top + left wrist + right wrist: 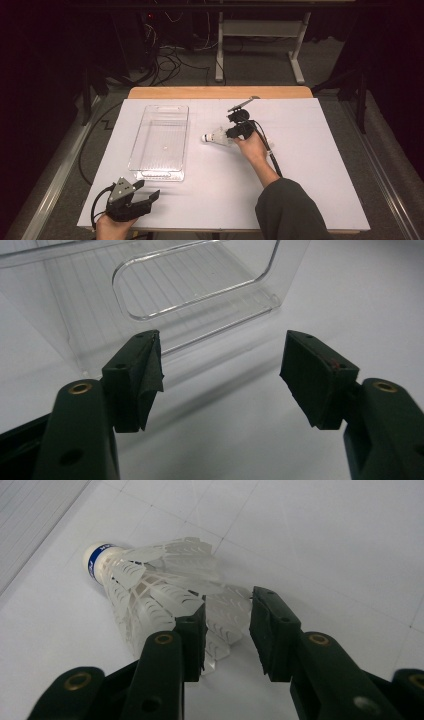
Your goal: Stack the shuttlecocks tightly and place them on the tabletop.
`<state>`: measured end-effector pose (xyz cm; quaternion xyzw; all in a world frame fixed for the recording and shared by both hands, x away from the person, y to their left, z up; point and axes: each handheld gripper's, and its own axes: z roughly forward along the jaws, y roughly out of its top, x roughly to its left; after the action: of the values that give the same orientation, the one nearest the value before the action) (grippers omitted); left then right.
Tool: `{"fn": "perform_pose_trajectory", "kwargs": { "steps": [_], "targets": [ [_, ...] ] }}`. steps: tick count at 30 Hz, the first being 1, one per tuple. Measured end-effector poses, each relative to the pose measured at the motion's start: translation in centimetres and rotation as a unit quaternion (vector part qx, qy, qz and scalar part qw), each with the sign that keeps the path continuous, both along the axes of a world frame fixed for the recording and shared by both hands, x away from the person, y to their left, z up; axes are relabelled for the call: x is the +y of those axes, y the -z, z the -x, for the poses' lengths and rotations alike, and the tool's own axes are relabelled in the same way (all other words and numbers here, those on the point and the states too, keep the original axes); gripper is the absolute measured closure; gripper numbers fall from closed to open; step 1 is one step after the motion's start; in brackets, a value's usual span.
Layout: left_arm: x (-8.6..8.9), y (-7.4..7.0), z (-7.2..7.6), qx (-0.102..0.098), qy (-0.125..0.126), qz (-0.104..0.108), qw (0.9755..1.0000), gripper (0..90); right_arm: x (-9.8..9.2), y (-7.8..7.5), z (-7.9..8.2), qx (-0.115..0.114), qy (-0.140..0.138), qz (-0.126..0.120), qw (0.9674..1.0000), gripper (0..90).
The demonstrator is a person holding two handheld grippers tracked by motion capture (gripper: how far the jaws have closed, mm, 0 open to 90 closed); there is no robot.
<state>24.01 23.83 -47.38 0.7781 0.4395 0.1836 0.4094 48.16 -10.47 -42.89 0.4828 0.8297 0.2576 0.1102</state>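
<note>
While jaws straddle feathers — shuttlecock [150, 590] mid-table [310, 165]

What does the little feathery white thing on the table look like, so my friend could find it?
Start at the big white table and find the clear plastic bin on its left half. Just right of that bin lies a shuttlecock on its side, at the jaws of the right gripper. It is the one thing with a white feather skirt, and its rounded white tip with a blue band points toward the bin.
</note>
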Motion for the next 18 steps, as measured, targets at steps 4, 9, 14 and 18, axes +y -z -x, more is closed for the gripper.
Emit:
{"fn": "perform_pose_trajectory", "kwargs": {
  "steps": [4,9,14,18],
  "targets": [
    [0.0,0.0,0.0,0.0,0.0,0.0,1.0,34.1,-0.1,0.0,0.0,0.001,0.002,0.0,1.0,64.5],
    [0.0,0.0,0.0,-0.001,0.0,0.0,1.0,34.1,-0.3,-0.2,0.1,0.002,0.005,0.004,1.0,60.1],
    [-0.1,0.0,-0.2,0.001,0.0,0.001,1.0,34.0,-0.8,-0.5,0.2,0.001,0.008,0.006,0.9999,57.0],
    [0.0,0.0,-0.1,-0.004,0.0,0.001,1.0,34.1,-1.1,-0.6,0.7,-0.004,0.008,0.006,0.9999,56.6]
  ]
}}
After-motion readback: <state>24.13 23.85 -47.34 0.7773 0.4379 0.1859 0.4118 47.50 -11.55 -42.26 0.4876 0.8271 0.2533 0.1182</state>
